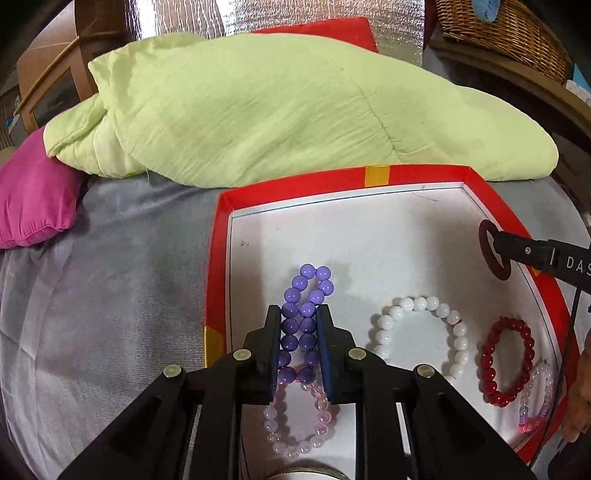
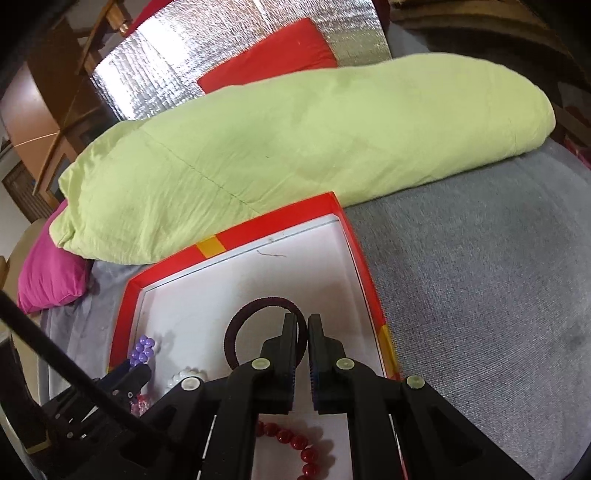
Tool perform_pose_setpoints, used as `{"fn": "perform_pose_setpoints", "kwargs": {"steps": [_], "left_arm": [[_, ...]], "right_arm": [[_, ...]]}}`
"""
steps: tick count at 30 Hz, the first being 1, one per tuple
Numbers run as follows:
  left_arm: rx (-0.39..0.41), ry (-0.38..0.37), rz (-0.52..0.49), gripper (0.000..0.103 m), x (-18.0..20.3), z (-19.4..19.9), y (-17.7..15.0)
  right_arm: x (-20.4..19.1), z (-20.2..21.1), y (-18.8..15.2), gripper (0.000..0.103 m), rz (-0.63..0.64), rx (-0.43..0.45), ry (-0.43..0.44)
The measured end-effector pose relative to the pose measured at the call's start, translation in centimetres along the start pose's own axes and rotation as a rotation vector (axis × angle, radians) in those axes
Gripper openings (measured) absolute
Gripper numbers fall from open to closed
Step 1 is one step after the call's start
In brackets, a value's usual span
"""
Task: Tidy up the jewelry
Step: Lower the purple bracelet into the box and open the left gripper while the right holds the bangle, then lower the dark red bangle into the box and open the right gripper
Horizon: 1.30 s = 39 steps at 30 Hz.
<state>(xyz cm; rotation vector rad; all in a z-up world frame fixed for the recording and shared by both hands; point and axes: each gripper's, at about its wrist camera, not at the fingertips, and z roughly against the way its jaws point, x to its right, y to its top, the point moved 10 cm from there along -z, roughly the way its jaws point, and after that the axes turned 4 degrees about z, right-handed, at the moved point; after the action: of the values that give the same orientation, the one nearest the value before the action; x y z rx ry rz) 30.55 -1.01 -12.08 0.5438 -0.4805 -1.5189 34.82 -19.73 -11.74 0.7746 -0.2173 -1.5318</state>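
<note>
A red box lid (image 1: 221,206) with a white floor lies on the grey bed. My left gripper (image 1: 298,314) is shut on a purple bead bracelet (image 1: 308,284), squeezed flat between the pads. Below it lies a pale pink bead bracelet (image 1: 273,428). A white bead bracelet (image 1: 421,304), a dark red bead bracelet (image 1: 487,365) and another pink one (image 1: 543,387) lie to the right. My right gripper (image 2: 302,321) is shut on a dark maroon ring bracelet (image 2: 255,306), held over the lid (image 2: 236,236); it also shows in the left wrist view (image 1: 491,254).
A light green quilt (image 1: 295,107) lies behind the lid. A magenta pillow (image 1: 33,199) is at the left and a red cushion (image 2: 266,55) behind the quilt. Grey bedcover (image 2: 480,295) stretches to the right of the lid. A wicker basket (image 1: 509,29) stands far right.
</note>
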Motion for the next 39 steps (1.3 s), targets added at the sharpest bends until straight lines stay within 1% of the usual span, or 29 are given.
{"fn": "perform_pose_setpoints", "kwargs": {"steps": [4,7,12,14,15,16,18,20,22,24,27,28,35,39], "left_arm": [[-0.026,-0.021,0.012,0.02,0.0,-0.7,0.0],[-0.031,-0.033,0.023,0.02,-0.1,-0.9,0.1],[-0.033,-0.03,0.03,0.023,-0.4,-1.0,0.0],[-0.034,-0.021,0.029,0.028,-0.4,-0.9,0.0],[-0.034,-0.022,0.029,0.032,-0.4,-0.9,-0.1],[-0.037,-0.026,0.03,0.037,-0.4,-0.9,-0.1],[-0.04,-0.023,0.024,0.044,-0.3,-0.8,-0.2],[-0.036,-0.013,0.014,0.044,-0.3,-0.6,-0.2],[-0.037,-0.005,0.013,0.053,-0.2,-0.4,-0.2],[-0.031,0.0,0.012,0.058,-0.2,-0.1,-0.2],[-0.02,0.031,0.012,0.068,-0.3,0.7,0.0],[-0.017,0.042,0.016,0.07,-0.3,1.1,0.0],[0.003,0.083,0.003,0.072,0.2,2.8,0.0],[0.006,0.091,0.0,0.072,0.2,3.3,-0.1]], "right_arm": [[0.0,-0.4,0.0,0.007,0.003,-0.01,-0.023],[0.1,-0.5,0.1,0.007,0.007,-0.01,-0.038],[0.3,-0.5,0.2,0.007,-0.012,-0.01,-0.032],[0.6,-0.5,0.2,0.012,-0.025,-0.013,-0.032],[0.7,-0.5,0.1,0.022,-0.036,-0.017,-0.026],[0.7,-0.2,0.2,0.025,-0.036,-0.007,-0.019],[0.7,0.0,0.2,0.029,-0.039,0.0,-0.014],[0.7,0.1,0.1,0.029,-0.041,0.001,-0.007],[0.7,0.1,0.1,0.029,-0.045,0.003,-0.003],[0.7,0.2,0.1,0.029,-0.046,0.007,0.002],[0.3,0.4,0.2,0.029,-0.035,0.011,0.001],[0.3,0.4,0.1,0.029,-0.032,0.011,0.002],[-0.2,0.8,-0.3,0.029,-0.014,0.006,-0.005],[-0.3,1.4,-0.3,0.029,-0.005,0.015,-0.011]]}}
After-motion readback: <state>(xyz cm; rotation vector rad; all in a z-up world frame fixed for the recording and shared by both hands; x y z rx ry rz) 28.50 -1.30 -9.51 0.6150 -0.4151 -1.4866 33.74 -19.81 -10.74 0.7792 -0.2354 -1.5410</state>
